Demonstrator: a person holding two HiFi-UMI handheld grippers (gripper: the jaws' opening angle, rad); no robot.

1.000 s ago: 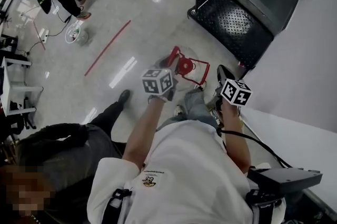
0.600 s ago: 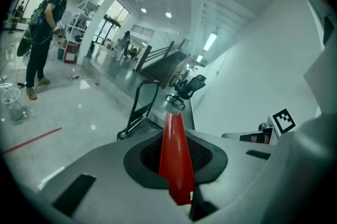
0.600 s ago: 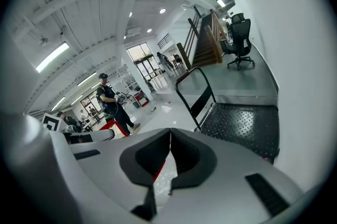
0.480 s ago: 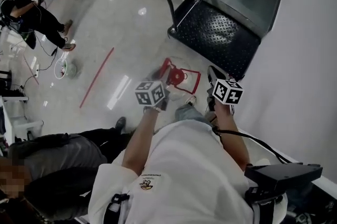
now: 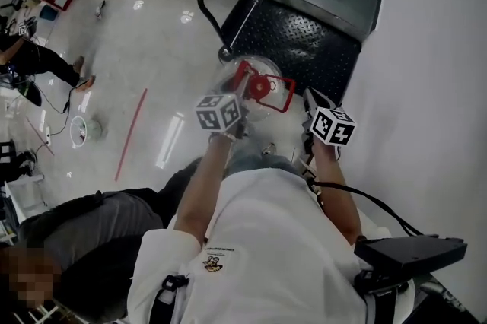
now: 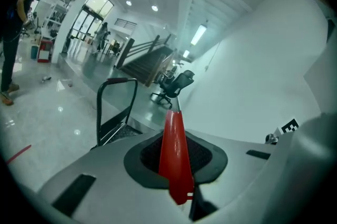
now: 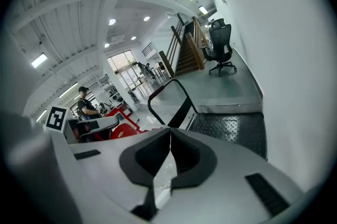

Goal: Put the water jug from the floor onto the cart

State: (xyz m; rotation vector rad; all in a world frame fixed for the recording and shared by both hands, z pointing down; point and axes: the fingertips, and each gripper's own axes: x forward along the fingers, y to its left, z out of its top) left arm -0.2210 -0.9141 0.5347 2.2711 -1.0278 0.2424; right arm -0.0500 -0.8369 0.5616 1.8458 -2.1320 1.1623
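Currently I'm holding the water jug [image 5: 237,75] by its red handle [image 6: 171,123], and it looks clear of the floor. My left gripper [image 6: 177,162] is clamping that handle. My right gripper [image 7: 169,136] is sitting closed on nothing, just beside the jug at its 3 o'clock. The cart [image 5: 304,49] deck is lying near, at the jug's 1 o'clock. I'm reading this as the transport step. Next move is calling for getting over the deck, lowering upright, then releasing.

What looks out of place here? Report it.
Nothing stands out: the clear plastic water jug hangs by its red handle in the left tool, near the black metal platform cart; no spill shows.
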